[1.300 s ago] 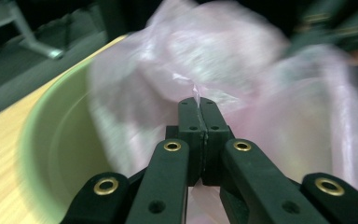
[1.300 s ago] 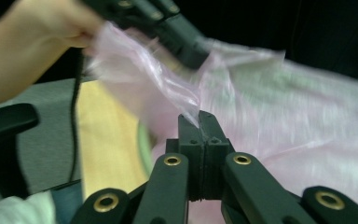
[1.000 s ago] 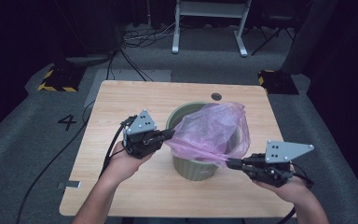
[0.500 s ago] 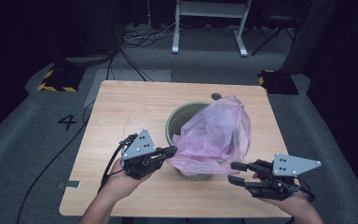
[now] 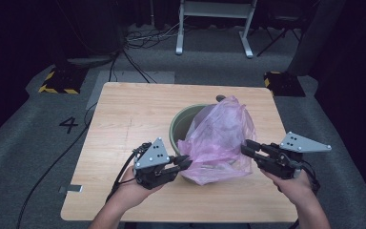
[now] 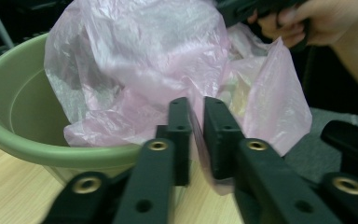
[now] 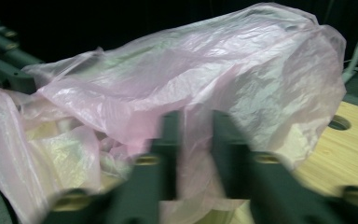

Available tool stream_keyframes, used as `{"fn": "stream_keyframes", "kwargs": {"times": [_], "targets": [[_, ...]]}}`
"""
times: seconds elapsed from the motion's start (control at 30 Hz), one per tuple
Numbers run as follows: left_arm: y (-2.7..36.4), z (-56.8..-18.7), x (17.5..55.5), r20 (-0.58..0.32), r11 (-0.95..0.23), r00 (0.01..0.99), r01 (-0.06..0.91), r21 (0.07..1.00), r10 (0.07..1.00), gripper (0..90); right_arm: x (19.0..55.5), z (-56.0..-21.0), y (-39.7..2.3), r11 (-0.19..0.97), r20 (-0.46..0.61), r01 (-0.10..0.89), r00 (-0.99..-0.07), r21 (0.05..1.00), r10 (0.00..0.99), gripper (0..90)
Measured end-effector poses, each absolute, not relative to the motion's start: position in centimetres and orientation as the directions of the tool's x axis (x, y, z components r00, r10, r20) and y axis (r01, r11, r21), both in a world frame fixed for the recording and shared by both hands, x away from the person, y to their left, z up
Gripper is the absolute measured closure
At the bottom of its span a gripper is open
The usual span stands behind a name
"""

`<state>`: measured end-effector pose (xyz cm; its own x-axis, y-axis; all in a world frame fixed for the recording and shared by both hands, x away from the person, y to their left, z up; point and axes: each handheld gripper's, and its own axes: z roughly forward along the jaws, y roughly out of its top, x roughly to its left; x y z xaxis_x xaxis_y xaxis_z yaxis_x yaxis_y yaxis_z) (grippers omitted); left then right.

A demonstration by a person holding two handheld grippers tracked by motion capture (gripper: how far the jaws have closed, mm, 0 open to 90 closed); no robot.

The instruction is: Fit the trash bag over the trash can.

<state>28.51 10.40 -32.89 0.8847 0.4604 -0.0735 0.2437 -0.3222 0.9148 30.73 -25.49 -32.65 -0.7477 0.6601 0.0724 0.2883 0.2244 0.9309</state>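
- Both grippers have drawn toward the person, pulling the pink bag out over the green basin rim at 6 o'clock.
- Left gripper and right gripper each pinch bag film between nearly closed jaws; lifting out looks underway.

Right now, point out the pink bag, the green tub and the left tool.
pink bag (image 5: 221,138): high view, middle of its crumpled plastic.
green tub (image 5: 177,129): high view, bare left rim.
left tool (image 5: 187,162): high view, between its tips at the bag's edge.

The bag sits in the basin on the table, between the left gripper and right gripper fingertips
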Motion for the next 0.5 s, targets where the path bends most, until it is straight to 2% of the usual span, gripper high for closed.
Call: {"fn": "stream_keyframes", "kwargs": {"times": [0.03,0.07,0.17,0.33,0.5], "targets": [[10.6,-32.9,28.8,-0.098,-0.31,0.883,0.263,0.914,0.459,65.6,30.7,-32.8,-25.4,0.224,0.065,0.278,-0.75,0.934,0.658,89.1],[10.9,-32.8,29.0,-0.123,-0.296,0.882,0.281,0.913,0.456,60.9,30.8,-32.8,-25.4,0.233,0.058,0.272,-0.757,0.934,0.651,90.0],[12.1,-32.6,30.0,-0.176,-0.259,0.877,0.315,0.913,0.447,52.8,30.7,-32.9,-25.4,0.241,0.051,0.264,-0.766,0.934,0.641,90.0],[13.9,-31.7,32.0,-0.256,-0.187,0.877,0.354,0.916,0.407,49.4,30.6,-32.8,-25.4,0.251,0.035,0.249,-0.771,0.935,0.635,90.0],[15.0,-30.7,33.0,-0.27,-0.127,0.874,0.346,0.93,0.405,47.3,30.5,-33.1,-25.5,0.256,0.028,0.238,-0.781,0.937,0.624,90.0]]}}
